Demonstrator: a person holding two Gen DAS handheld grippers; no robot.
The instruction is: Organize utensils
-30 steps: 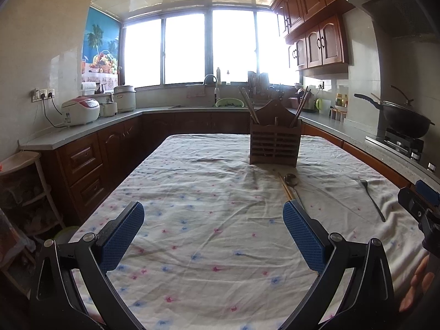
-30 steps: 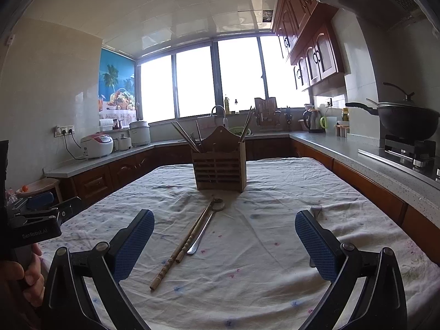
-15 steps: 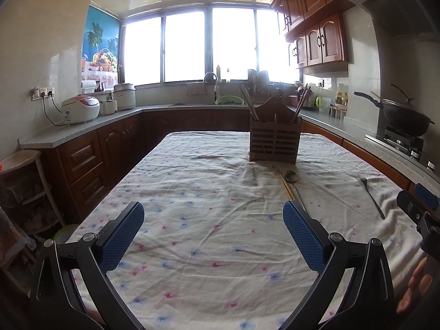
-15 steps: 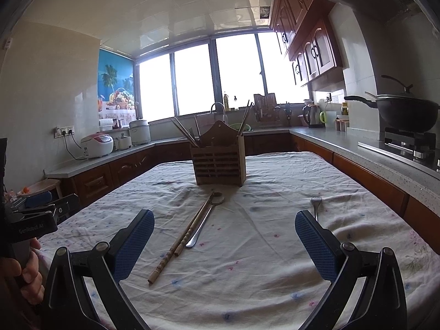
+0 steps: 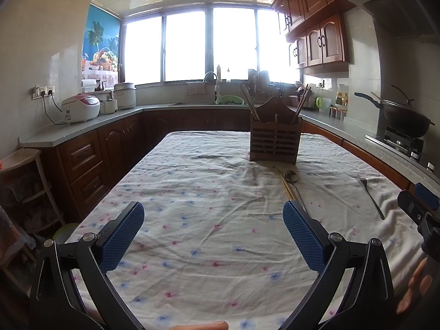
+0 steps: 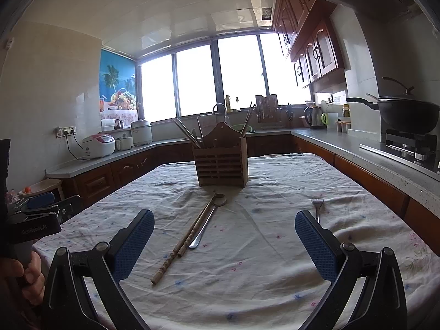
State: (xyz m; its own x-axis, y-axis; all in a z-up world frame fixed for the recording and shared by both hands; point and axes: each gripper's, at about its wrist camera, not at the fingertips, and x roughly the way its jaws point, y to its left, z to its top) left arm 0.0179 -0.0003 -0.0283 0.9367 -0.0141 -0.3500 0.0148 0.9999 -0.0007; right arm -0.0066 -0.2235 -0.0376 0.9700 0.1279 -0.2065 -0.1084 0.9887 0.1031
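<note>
A slatted wooden utensil holder (image 5: 275, 143) (image 6: 221, 166) stands on the cloth-covered table (image 5: 209, 214), with several chopsticks in it. In front of it lie a pair of wooden chopsticks (image 6: 183, 240) (image 5: 286, 187) and a metal spoon (image 6: 209, 221) (image 5: 293, 184) side by side. A metal fork (image 6: 317, 209) (image 5: 371, 196) lies further right. My left gripper (image 5: 213, 217) hovers open over bare cloth, left of the spoon. My right gripper (image 6: 224, 228) is open and empty, with the chopsticks and spoon between its fingers' lines and the fork by its right finger (image 6: 313, 239).
Counters run around the room: rice cookers (image 5: 81, 108) at left, a sink (image 5: 211, 85) under the window, a wok on the stove (image 5: 404, 118) at right. A small wooden shelf (image 5: 24, 181) stands left of the table. A hand holds each gripper.
Both views have tilted slightly, so the holder and utensils sit a bit lower or closer in the right wrist view. The fork has come more fully into the right view. Nothing was grasped.
</note>
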